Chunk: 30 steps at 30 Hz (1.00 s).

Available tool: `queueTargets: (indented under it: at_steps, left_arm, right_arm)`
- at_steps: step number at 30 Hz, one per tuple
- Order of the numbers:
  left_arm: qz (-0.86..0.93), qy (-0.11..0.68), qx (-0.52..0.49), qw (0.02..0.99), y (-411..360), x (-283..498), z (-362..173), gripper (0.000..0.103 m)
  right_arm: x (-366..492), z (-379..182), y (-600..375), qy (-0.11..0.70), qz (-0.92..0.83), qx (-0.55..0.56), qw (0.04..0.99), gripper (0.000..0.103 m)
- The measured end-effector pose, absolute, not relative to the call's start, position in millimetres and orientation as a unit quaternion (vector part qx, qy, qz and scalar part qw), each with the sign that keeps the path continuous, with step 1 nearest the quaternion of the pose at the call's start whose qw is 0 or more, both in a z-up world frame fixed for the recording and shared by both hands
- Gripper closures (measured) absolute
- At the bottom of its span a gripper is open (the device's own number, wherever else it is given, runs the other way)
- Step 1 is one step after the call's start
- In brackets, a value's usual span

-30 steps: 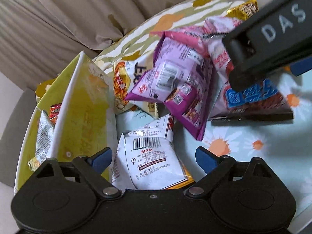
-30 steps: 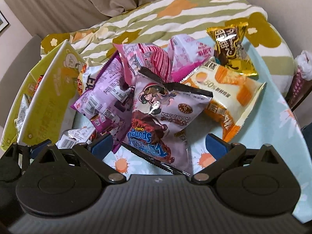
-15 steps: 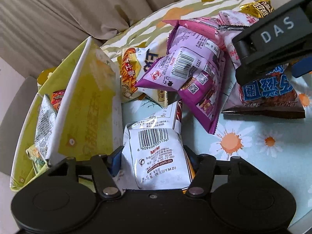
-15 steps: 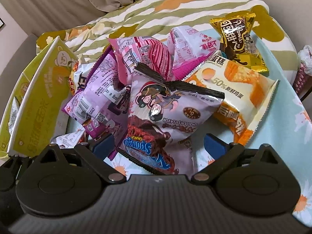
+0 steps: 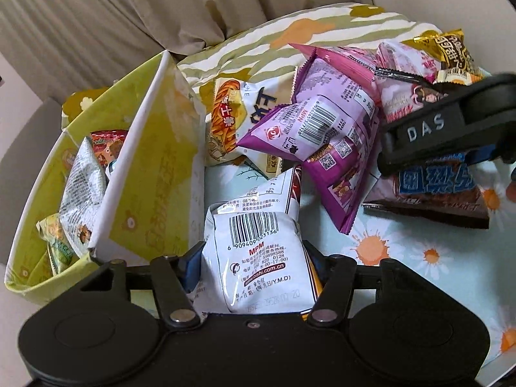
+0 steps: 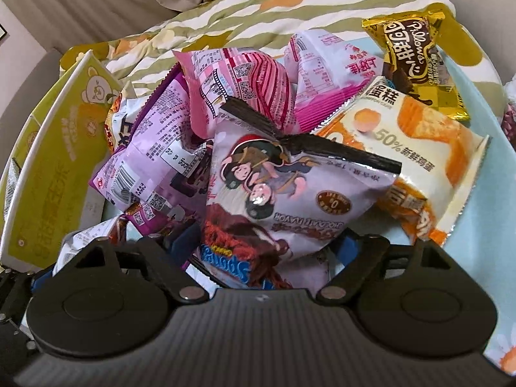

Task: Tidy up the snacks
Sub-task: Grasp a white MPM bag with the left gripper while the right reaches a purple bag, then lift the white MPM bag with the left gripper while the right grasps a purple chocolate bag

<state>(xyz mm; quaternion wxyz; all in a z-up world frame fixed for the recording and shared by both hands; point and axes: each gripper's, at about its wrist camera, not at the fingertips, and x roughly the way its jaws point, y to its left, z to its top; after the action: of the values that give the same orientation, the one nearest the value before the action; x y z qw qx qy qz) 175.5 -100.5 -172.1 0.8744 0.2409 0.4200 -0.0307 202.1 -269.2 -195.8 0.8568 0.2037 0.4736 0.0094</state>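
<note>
My left gripper (image 5: 251, 267) is shut on a white snack packet with a barcode (image 5: 258, 251), right beside the yellow-green storage box (image 5: 151, 174). My right gripper (image 6: 264, 248) is shut on a pale purple chocolate sponge snack bag (image 6: 283, 200); its black body shows in the left wrist view (image 5: 445, 132). A heap of snacks lies behind: purple packets (image 5: 332, 135), a pink striped packet (image 6: 245, 87), an orange cake bag (image 6: 416, 158) and a gold Pillows packet (image 6: 416, 58).
The yellow-green box holds several packets (image 5: 80, 190) behind its divider. A white and yellow snack bag (image 5: 235, 113) leans by the box. A striped floral pillow (image 6: 258, 16) and beige curtains stand behind. The cloth (image 5: 403, 251) is pale blue with daisies.
My left gripper closed on the white barcode packet and lifted it slightly. My right gripper moved forward and closed on the chocolate sponge bag.
</note>
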Motion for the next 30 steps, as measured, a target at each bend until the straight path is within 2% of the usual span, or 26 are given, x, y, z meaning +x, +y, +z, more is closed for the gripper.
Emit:
queueTargets:
  at_steps: [5,12,24,30]
  left_arm:
    - [-0.03,0.42,0.227,0.878,-98,175,-167,0.039]
    - [-0.028,0.412,0.218,0.884,-99,168,-159,0.042]
    - [-0.024,0.388,0.201,0.899,-96,145,-133,0.044]
    - [-0.019,0.354,0.175,0.918,-91,129,-94,0.044]
  right_arm:
    - [200,-195,-268,0.471,0.012,0.188,0.862,0.016]
    - [188,-189,-269,0.471,0.017,0.178,0.864,0.023]
    - [165,-159,-273,0.45,0.029,0.179,0.875,0.024]
    - [158,-129,-269,0.435,0.044,0.177,0.882,0.024]
